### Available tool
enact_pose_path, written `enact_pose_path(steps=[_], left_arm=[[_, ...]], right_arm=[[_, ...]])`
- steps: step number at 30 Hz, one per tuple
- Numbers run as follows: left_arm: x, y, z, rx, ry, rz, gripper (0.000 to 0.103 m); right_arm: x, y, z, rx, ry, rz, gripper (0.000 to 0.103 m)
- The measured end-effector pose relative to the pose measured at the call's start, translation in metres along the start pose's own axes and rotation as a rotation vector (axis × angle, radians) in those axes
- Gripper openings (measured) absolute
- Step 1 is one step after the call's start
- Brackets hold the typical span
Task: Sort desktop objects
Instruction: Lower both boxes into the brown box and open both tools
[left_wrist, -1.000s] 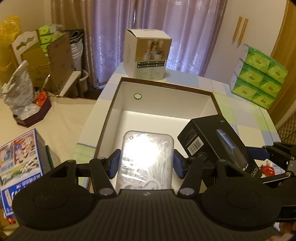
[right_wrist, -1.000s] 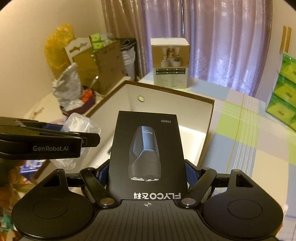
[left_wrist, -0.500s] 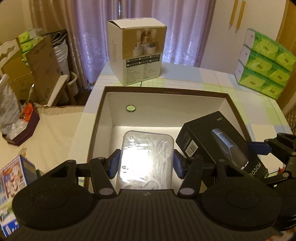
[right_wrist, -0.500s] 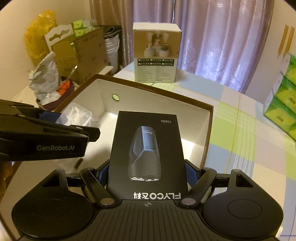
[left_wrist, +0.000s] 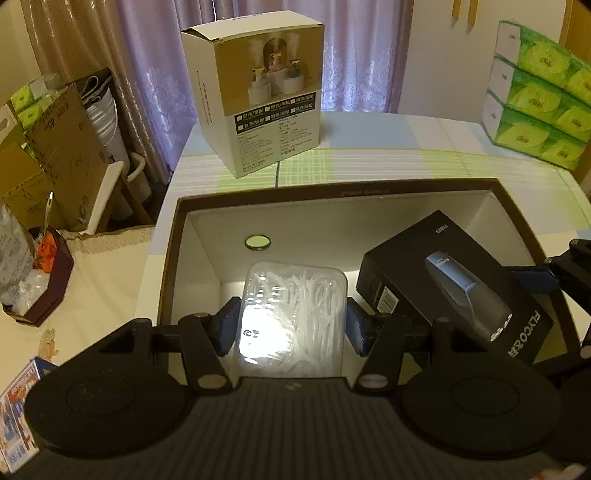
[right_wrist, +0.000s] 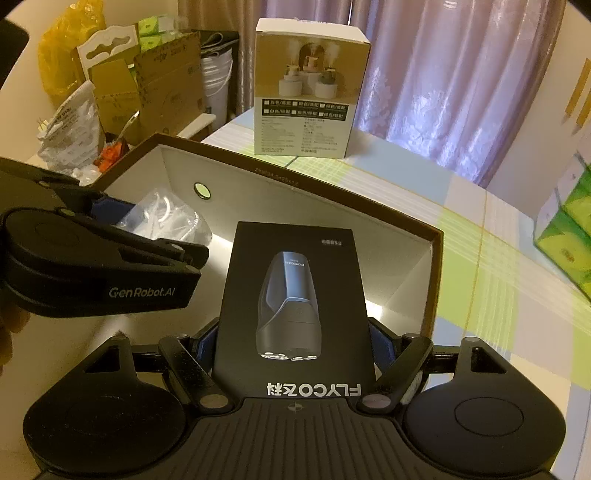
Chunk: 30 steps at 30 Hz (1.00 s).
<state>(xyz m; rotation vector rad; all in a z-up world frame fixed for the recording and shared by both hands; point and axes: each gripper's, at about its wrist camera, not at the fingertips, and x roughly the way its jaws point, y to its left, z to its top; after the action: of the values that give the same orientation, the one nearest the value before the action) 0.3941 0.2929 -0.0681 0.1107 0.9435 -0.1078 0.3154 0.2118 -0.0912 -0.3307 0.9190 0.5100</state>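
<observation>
My left gripper (left_wrist: 291, 326) is shut on a clear plastic case of floss picks (left_wrist: 295, 314), held over the inside of a large brown-rimmed storage box (left_wrist: 332, 188) with a white interior. My right gripper (right_wrist: 293, 347) is shut on a black FLYCO shaver box (right_wrist: 295, 302), also held over the storage box (right_wrist: 280, 177), to the right of the clear case. The left wrist view shows the shaver box (left_wrist: 454, 284) tilted at the storage box's right side. In the right wrist view the left gripper (right_wrist: 122, 221) and the clear case (right_wrist: 166, 218) are at the left.
A white humidifier carton (left_wrist: 258, 96) stands on the checked tablecloth just behind the storage box. Green tissue packs (left_wrist: 535, 107) are stacked at the far right. Cardboard boxes (left_wrist: 55, 155), a bucket and a small tray with a bag (left_wrist: 33, 280) crowd the left side.
Both grippers have moved forward and down with their loads. The clear case and the shaver box now hang inside the storage box's rim, and the humidifier carton looks closer.
</observation>
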Motion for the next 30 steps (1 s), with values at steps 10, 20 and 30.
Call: enact_pose_path(steps=[10,20,30], left_arm=[[0.008,-0.003,0.006,0.024,-0.011,0.008,0.058],[-0.004,-0.002,-0.003,-0.008,0.001,-0.022,0.064],[-0.045,-0.003,-0.018,-0.025,-0.024,-0.028,0.071]], right_arm=[[0.006,0.002,0.001,-0.023,-0.033,0.002,0.077],[-0.012,-0.005,-0.004,-0.027,-0.080,0.029,0.089],[-0.041,-0.007,-0.019,0.011,-0.121,0.079,0.093]])
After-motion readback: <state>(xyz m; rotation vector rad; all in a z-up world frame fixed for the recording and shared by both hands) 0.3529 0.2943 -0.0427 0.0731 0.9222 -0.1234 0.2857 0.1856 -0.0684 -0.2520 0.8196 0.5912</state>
